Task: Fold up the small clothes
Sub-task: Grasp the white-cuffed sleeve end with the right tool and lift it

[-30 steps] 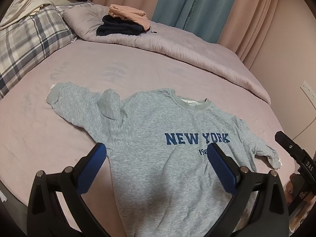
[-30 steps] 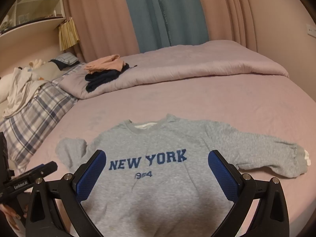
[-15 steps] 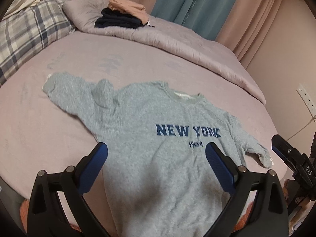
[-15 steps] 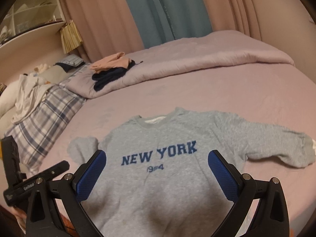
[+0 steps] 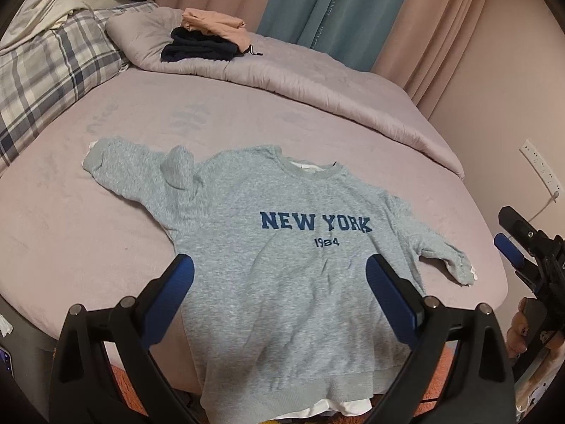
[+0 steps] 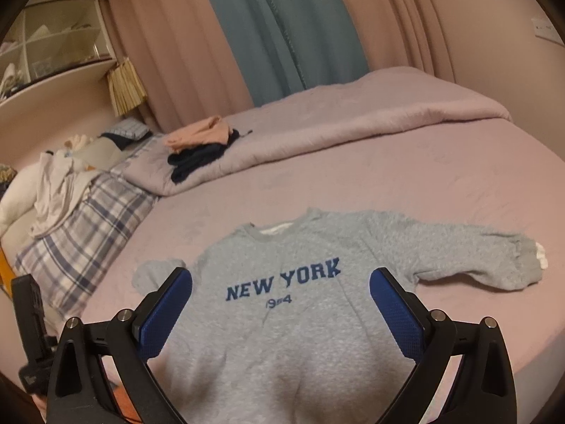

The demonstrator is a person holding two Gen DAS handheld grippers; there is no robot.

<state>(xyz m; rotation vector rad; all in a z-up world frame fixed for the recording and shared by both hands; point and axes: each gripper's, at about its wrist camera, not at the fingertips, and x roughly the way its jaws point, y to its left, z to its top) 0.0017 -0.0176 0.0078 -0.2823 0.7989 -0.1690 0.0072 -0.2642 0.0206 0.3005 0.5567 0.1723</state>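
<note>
Lying flat: grey sweatshirt (image 5: 282,265), front up, "NEW YORK 1984" in blue across the chest, spread ahead of and between both pairs of fingers.
Sleeves: one stretches out beyond the left gripper's left finger with a hump at the elbow; the other runs past its right finger, a white cuff peeping out.
Hem: hangs over the bed's near edge, white lining showing beneath.
Bed: pinkish-mauve sheet (image 5: 88,240), smooth, well beyond the fingertips a rolled duvet (image 5: 317,81) of the same colour.
Folded pile: dark and peach clothes (image 5: 208,39) on the duvet, far off ahead.
Pillow: checked (image 5: 46,67), far left.
Room: pink and teal curtains (image 6: 282,35) behind; shelves at the left.
Left gripper (image 5: 279,279): spread wide, holding nothing, above the sweatshirt's lower part.
Right gripper (image 6: 280,293): likewise wide apart and empty, over the chest.
</note>
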